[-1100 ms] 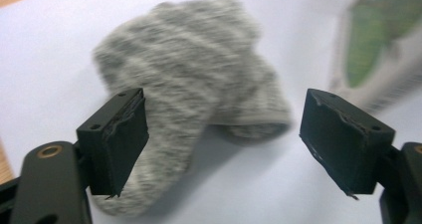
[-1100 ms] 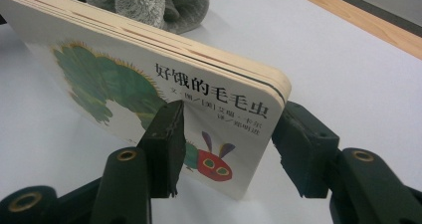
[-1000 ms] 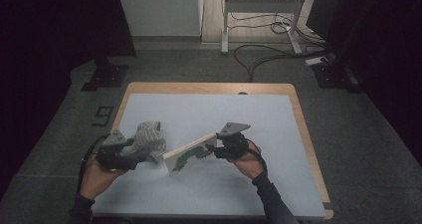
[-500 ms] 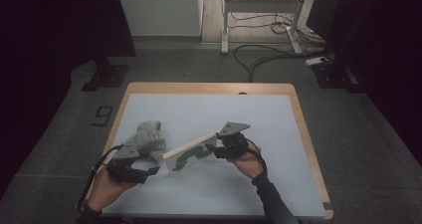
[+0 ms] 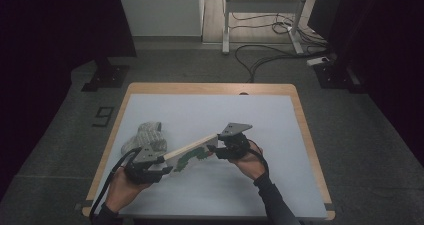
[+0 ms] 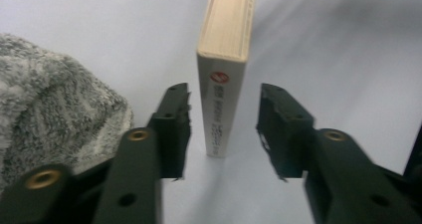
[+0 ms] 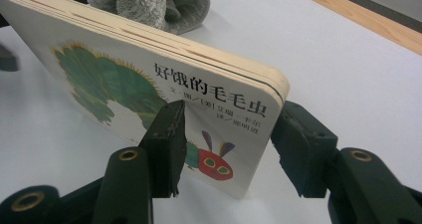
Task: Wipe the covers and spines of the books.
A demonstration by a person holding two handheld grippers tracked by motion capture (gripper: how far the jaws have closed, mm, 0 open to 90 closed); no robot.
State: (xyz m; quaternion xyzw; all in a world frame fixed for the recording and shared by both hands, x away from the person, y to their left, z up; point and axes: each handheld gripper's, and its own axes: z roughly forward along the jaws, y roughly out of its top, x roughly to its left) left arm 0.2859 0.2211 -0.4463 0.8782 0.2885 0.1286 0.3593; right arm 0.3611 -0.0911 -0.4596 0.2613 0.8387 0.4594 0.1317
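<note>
Grey fleece bundle — beside book | left gripper straddling spine

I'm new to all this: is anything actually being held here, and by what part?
Yes. The right gripper clamps the book at one end, one jaw on the cover, one behind. The left gripper straddles the spine end, jaws just closing, not yet touching.

The board book has a glossy printed cover and thick, smooth card pages, the grey sock is fuzzy knit cloth, and the table has a matt white top edged in wood.
</note>
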